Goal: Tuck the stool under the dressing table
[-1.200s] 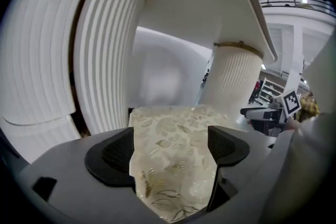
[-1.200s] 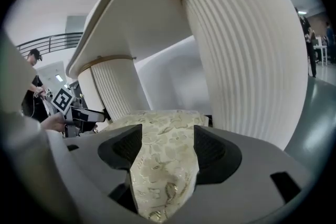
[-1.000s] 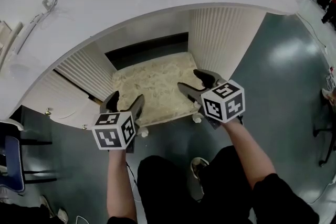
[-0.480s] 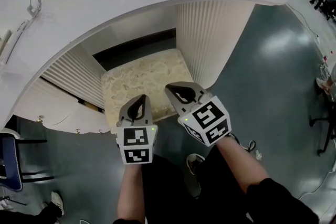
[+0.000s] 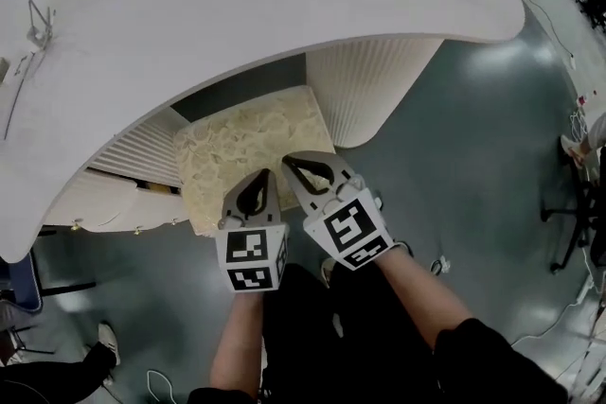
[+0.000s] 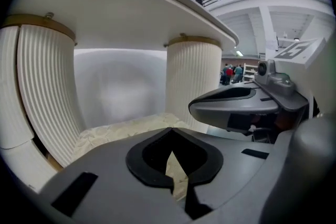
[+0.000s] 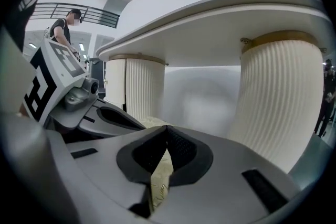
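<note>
The stool (image 5: 248, 151) sits mostly under the table (image 5: 284, 14). The left gripper (image 5: 254, 192) and right gripper (image 5: 305, 169) hover above its near edge, jaws together and empty. It probably slides lightly (soft cushion, stiff frame), so push at that edge.

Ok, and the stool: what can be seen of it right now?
The stool shows a squarish cream padded seat with a swirled pattern. It sits level in the recess between the dressing table's two ribbed pedestals, far part beneath the top, near edge sticking out. The shut left gripper and right gripper hang over that edge; contact and legs cannot be made out.
</note>
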Motion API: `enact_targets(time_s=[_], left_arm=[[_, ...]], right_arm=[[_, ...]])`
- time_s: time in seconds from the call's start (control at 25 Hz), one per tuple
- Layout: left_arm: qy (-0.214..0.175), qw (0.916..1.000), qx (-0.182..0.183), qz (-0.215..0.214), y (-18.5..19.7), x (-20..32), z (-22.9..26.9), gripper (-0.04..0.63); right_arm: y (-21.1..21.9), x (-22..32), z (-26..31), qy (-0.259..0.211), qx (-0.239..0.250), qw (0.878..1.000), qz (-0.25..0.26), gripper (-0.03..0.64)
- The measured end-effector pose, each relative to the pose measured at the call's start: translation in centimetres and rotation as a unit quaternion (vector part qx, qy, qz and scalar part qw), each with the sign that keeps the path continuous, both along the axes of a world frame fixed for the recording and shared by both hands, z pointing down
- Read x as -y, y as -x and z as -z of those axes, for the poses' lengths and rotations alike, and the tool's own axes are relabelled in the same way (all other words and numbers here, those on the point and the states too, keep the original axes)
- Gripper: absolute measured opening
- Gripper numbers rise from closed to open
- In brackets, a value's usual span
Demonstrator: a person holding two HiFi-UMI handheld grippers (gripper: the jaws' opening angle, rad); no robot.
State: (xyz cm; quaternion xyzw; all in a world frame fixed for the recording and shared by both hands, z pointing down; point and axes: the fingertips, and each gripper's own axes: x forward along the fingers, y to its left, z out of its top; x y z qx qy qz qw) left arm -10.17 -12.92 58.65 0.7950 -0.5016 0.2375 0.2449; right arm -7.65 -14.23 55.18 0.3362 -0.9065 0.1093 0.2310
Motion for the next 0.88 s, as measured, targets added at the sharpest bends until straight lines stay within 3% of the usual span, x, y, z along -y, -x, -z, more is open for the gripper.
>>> enact_targets(time_s=[0.36,0.6,0.88], left_arm=[[0.001,0.9974,-0.031,0.065,-1.6,-0.8,10.9,0.005],[-0.001,0.9994,-0.020,0.029,-2.5,-0.1,20.9,0.005],[0.020,0.9967,-0.040,0.067,-0.7,1.7,32.7,0.005]], right_arm=[[-3.4,-1.0,10.6,0.062,0.021,0.998,-0.020,0.006],[-3.2,0.2,19.7,0.084,0.029,0.996,-0.020,0.006],[-1.5,3.0,31.9,0.088,0.052,0.995,-0.012,0.006]])
